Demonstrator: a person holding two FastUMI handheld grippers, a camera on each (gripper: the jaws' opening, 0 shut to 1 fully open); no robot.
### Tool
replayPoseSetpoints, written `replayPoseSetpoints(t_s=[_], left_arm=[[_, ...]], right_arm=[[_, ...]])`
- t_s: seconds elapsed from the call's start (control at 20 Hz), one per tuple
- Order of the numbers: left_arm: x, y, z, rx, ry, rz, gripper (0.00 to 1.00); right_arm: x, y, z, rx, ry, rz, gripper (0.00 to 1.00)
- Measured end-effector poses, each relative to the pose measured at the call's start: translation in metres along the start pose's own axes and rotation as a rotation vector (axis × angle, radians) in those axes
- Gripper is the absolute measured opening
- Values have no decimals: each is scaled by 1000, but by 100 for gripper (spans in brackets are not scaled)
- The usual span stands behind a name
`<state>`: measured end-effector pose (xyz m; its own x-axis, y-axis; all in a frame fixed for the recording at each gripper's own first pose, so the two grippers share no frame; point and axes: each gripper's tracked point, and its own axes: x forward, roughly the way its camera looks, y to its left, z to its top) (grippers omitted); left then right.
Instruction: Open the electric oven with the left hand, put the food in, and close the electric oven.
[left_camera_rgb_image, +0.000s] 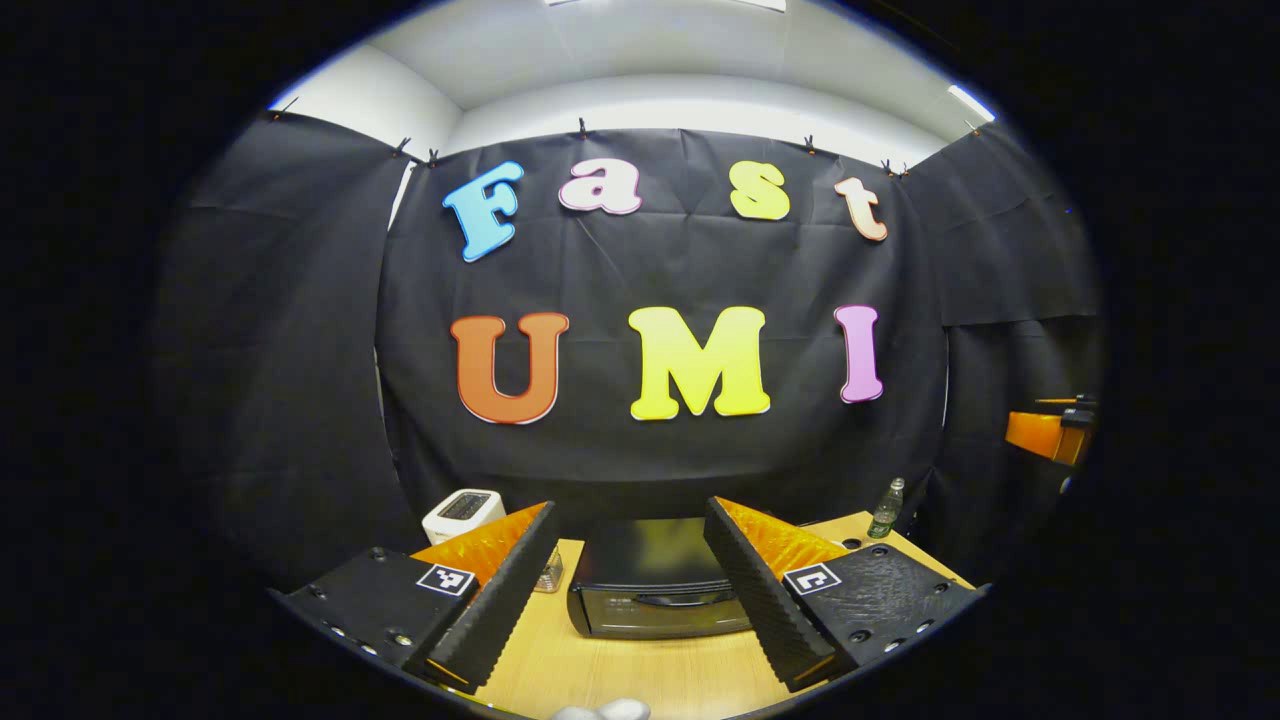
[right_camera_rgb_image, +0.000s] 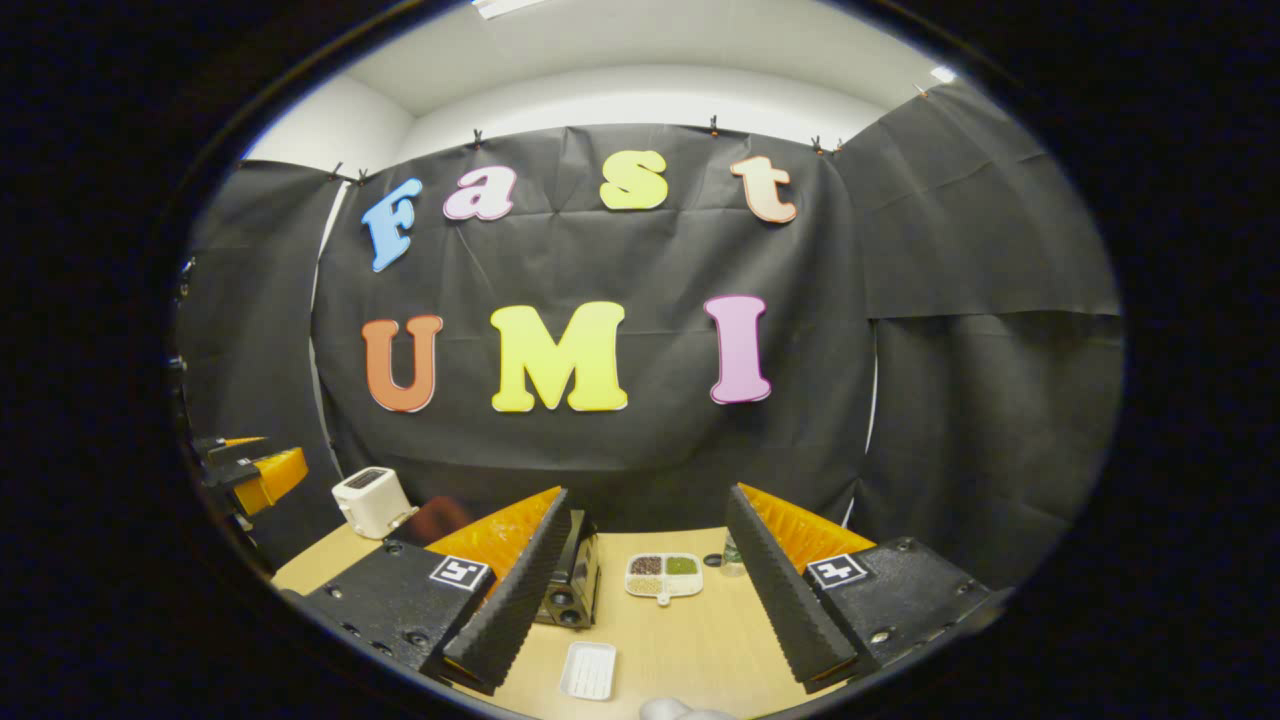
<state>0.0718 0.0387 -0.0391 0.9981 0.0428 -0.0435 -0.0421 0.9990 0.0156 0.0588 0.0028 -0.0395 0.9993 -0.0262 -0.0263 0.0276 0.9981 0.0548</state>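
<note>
Black electric oven (left_camera_rgb_image: 655, 590) door closed, label unreadable; left tongs (left_camera_rgb_image: 635, 590), right tongs (right_camera_rgb_image: 650, 590) agape, empty.

At lower centre of the left gripper view, the glossy black electric oven (left_camera_rgb_image: 655, 590) sits on a smooth pale wood-grain table (left_camera_rgb_image: 640, 670); a shiny white plastic toaster (left_camera_rgb_image: 462, 513) stands lower left.

Nothing really readable here tbh. The electric oven (left_camera_rgb_image: 655, 590) has some tiny print on its front, way too small to make out. Each gripper's fingers (left_camera_rgb_image: 445, 578) carry square black-and-white marker tags, just patterns, no words.
</note>
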Motion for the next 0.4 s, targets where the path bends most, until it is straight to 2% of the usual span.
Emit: replayPoseSetpoints(t_s=[0.4], left_arm=[[-30, -4, 36, 24, -60, -27, 96]], right_arm=[[-8, 18, 12, -1, -20, -3, 95]])
